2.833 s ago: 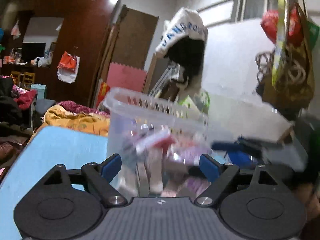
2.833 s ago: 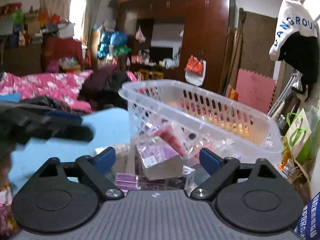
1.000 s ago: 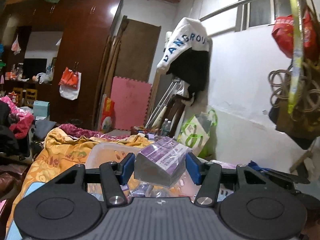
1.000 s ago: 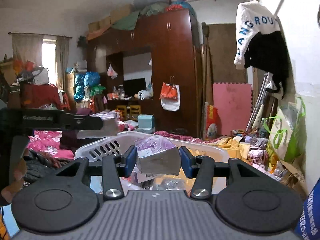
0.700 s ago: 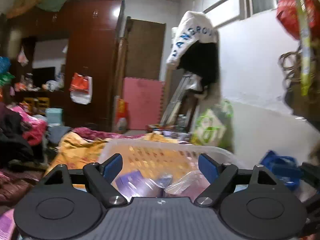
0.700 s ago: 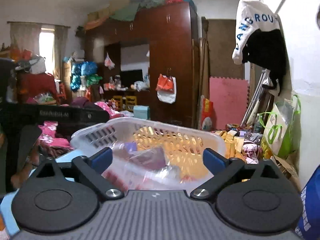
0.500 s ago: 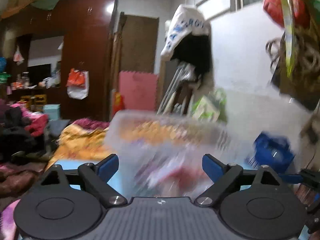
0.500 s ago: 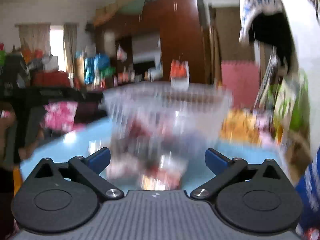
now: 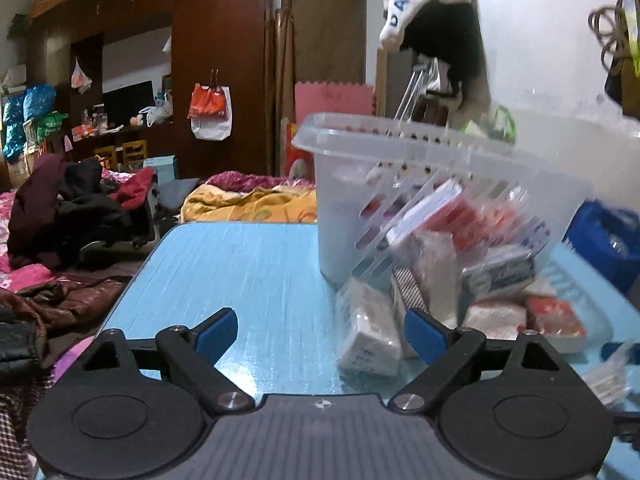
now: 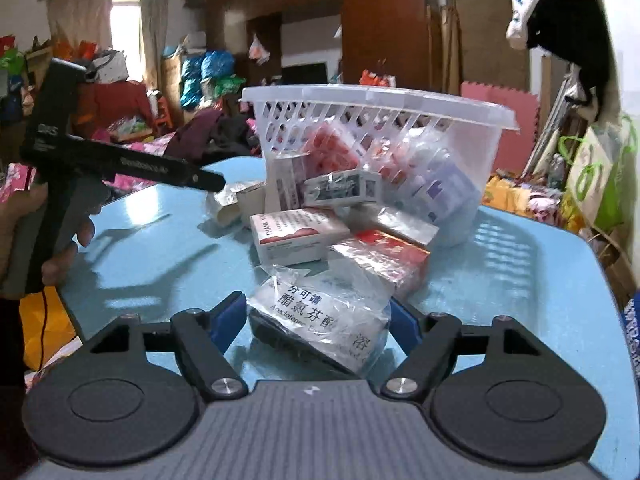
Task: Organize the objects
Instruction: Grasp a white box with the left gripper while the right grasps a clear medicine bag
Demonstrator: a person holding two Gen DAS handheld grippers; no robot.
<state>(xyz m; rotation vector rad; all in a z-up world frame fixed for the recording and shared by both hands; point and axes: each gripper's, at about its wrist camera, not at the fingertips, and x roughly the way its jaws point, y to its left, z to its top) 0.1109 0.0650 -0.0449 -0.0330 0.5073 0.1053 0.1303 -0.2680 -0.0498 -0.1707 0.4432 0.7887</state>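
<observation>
A clear plastic basket packed with medicine boxes stands on the blue table. Loose boxes lie in front of it, among them a pink-and-white box and a red box. My right gripper is low over the table and its jaws are closing around a plastic-wrapped white box with printed text; a thin gap still shows at the left pad. My left gripper is open over bare table. A wrapped white box lies just inside its right finger, untouched. The basket rises behind.
In the right wrist view a hand holds the left gripper's black handle at the table's left edge. Piled clothes and bedding lie beyond the table. A blue bag sits to the right of the basket.
Each gripper held a purple box above the basket a second ago and let it drop in. Both then sank to table level; the right one now straddles the wrapped white box.
</observation>
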